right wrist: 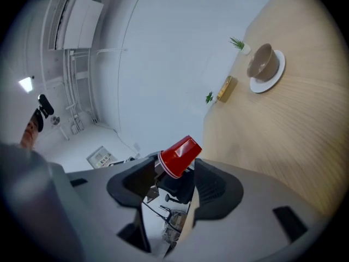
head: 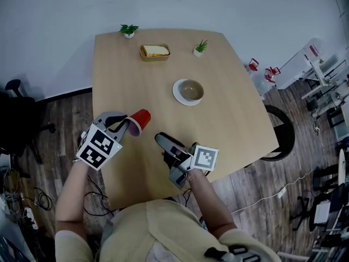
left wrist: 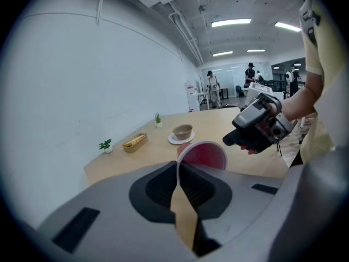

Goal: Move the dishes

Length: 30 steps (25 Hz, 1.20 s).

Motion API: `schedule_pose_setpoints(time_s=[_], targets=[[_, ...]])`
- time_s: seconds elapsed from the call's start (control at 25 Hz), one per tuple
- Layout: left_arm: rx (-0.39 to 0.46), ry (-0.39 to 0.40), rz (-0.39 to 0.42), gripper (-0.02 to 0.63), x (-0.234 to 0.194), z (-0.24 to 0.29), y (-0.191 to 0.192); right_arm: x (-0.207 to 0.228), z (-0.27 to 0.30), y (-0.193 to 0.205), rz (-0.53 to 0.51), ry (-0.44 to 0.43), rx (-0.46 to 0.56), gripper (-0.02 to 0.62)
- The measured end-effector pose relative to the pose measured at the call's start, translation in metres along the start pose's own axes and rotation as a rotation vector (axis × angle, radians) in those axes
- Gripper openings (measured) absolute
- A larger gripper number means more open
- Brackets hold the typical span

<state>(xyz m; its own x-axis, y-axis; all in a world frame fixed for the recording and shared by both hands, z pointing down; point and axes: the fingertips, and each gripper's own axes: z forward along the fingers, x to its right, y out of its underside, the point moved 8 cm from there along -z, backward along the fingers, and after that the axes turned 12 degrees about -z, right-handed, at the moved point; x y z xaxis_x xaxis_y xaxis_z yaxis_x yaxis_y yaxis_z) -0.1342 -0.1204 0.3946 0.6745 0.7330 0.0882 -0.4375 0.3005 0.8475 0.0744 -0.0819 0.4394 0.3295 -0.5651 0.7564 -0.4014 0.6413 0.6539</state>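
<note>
Head view: the left gripper is clenched on the rim of the red cup. The cup is tipped on its side over the near left part of the table, base toward 2 o'clock. The right gripper sits near the cup at 4 o'clock, jaws released and empty. The bowl on its saucer lies at 2 o'clock of the cup, well apart. Only this view shows the gap between cup and right gripper. Left gripper view: the jaws pinch just one thin wall of the cup at its lip, which the head view hides. So narrow a hold could let the cup swivel, buckle or slip free if it is swung fast. Right gripper view: the open jaws frame the cup's outside and base at 12 o'clock, and nothing touches their pads. Depth is lost here, so closing from this spot might miss, or knock the cup out of the left grip. The bowl shows at 2 o'clock.
</note>
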Motion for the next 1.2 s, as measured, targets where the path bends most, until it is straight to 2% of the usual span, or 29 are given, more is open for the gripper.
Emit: schedule_pose_setpoints(time_s=[0.16,0.4,0.6,0.72,0.92,1.08,1.2], targets=[[-0.148,-0.034,0.034,0.031,-0.008,0.002,0.003,-0.003,0.002,0.006,-0.058,0.0,-0.065,0.206],[-0.299,-0.032,0.1,0.031,-0.013,0.005,0.007,-0.005,0.002,0.015,-0.17,0.035,-0.156,0.161],[-0.516,0.041,0.137,0.031,-0.014,0.011,0.019,-0.013,0.003,0.024,-0.362,0.079,-0.286,0.138],[-0.617,0.075,0.161,0.031,-0.015,0.016,0.022,-0.016,0.005,0.03,-0.408,0.07,-0.342,0.137],[-0.722,0.137,0.134,0.031,-0.014,0.022,0.029,-0.019,0.01,0.041,-0.456,0.055,-0.412,0.137],[-0.838,0.164,0.103,0.031,-0.019,0.027,0.036,-0.019,0.011,0.046,-0.468,0.047,-0.44,0.137],[-0.883,0.188,0.076,0.031,-0.022,0.027,0.038,-0.02,0.012,0.05,-0.472,0.04,-0.455,0.137]])
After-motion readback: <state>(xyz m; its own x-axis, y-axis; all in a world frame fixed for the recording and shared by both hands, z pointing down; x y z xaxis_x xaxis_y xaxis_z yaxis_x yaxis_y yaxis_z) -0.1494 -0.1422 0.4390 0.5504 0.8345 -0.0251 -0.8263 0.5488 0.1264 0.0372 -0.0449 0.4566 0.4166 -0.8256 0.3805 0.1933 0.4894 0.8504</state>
